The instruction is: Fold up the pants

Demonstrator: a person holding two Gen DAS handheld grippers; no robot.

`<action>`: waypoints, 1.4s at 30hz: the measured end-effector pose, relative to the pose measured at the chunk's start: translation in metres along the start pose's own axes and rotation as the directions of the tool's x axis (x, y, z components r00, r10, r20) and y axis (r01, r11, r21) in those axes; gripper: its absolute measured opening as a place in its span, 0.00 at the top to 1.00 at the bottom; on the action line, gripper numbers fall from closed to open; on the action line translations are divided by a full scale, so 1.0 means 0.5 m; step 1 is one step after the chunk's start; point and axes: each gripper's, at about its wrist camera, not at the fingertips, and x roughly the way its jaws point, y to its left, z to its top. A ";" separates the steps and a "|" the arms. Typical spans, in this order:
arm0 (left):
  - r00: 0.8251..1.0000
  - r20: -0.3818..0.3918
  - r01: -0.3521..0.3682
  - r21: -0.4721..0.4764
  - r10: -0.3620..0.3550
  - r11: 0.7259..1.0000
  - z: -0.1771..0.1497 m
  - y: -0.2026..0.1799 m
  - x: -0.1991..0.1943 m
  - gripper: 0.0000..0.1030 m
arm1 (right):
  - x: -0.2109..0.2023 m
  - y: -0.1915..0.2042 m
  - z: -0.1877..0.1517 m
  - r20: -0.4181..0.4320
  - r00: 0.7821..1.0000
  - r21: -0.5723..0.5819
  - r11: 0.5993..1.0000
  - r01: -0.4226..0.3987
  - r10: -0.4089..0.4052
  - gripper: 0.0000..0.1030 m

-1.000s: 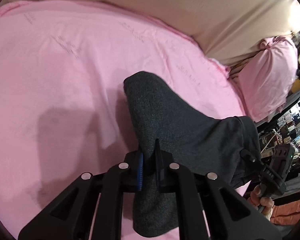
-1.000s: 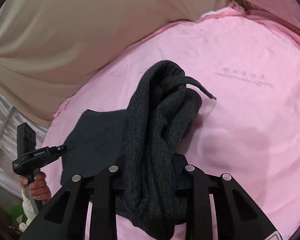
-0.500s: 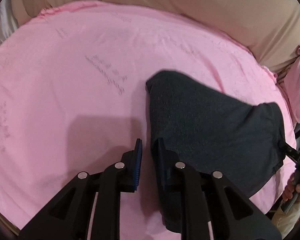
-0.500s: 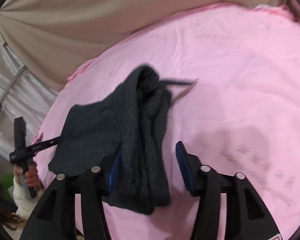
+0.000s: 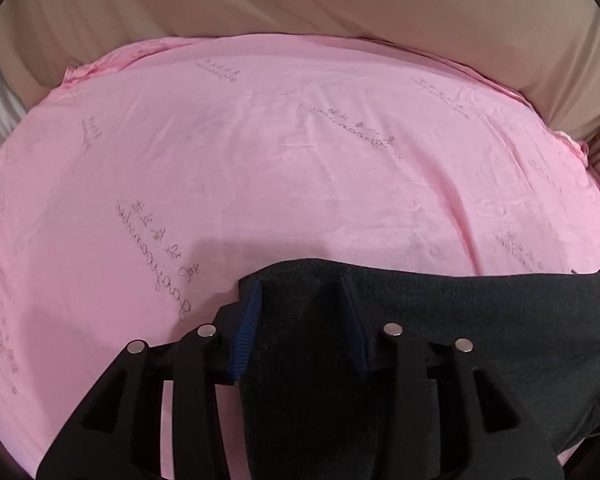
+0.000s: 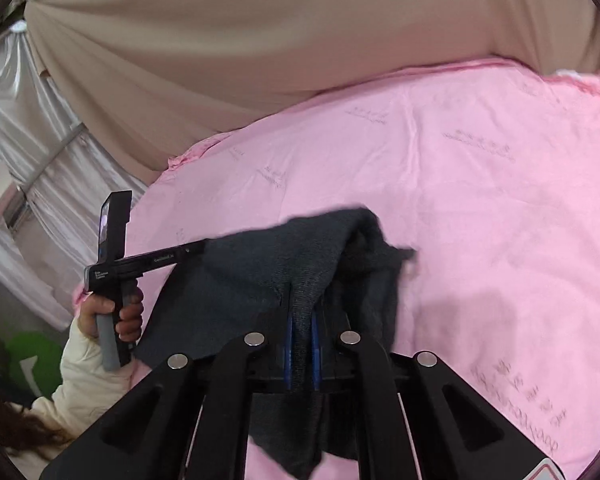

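Pants: one showing
Grippers: two showing, left, right
Sheet: one lying
Hand: one showing

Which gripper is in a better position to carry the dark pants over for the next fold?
Probably the right gripper: it is shut on a bunched fold of the pants and lifts it off the pink sheet. The left gripper is open, with the cloth lying loose between its fingers.

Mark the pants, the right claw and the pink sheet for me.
pants [image 6: 252, 276]: right wrist view, flat dark panel left of the pinch.
right claw [image 6: 301, 320]: right wrist view, fabric fold pinched between the blue pads.
pink sheet [image 5: 300, 152]: left wrist view, bare middle of the sheet.
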 end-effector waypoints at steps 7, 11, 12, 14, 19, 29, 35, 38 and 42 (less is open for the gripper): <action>0.998 0.023 0.058 -0.010 -0.058 0.998 -0.025 0.012 -0.066 0.60 | -0.077 -0.026 -0.029 0.084 0.996 0.073 0.997 0.018 -0.024 0.53; 0.995 0.079 0.054 -0.017 -0.053 0.998 -0.100 0.044 -0.162 0.33 | -0.100 -0.028 -0.072 0.021 1.000 0.069 0.997 0.017 -0.019 0.42; 0.996 0.064 0.060 -0.017 -0.059 0.998 -0.131 0.049 -0.177 0.33 | -0.083 -0.015 -0.083 -0.001 1.000 0.075 0.997 0.015 -0.015 0.41; 0.995 0.012 0.098 -0.038 -0.098 0.994 -0.181 0.057 -0.184 0.32 | -0.057 -0.015 -0.100 -0.037 0.999 0.087 0.996 -0.011 0.015 0.40; 0.989 -0.078 0.116 -0.101 -0.124 0.988 -0.248 0.054 -0.142 0.32 | -0.011 -0.031 -0.130 -0.040 0.997 0.132 0.990 -0.055 0.061 0.39; 0.992 -0.072 0.098 -0.060 -0.102 0.993 -0.249 0.036 -0.136 0.34 | -0.062 0.006 -0.135 -0.027 1.000 0.058 0.998 -0.007 0.009 0.67; 0.993 -0.076 0.090 -0.051 -0.094 0.995 -0.247 0.035 -0.131 0.34 | -0.070 -0.035 -0.145 -0.004 1.000 0.182 0.983 -0.028 0.030 0.45; 0.993 -0.076 0.083 -0.046 -0.086 0.996 -0.246 0.034 -0.132 0.34 | -0.085 -0.037 -0.127 0.022 1.000 0.182 0.983 -0.011 0.008 0.39; 0.994 -0.078 0.071 -0.050 -0.075 0.996 -0.247 0.027 -0.133 0.34 | -0.069 -0.035 -0.113 0.014 1.000 0.162 0.987 -0.016 0.014 0.35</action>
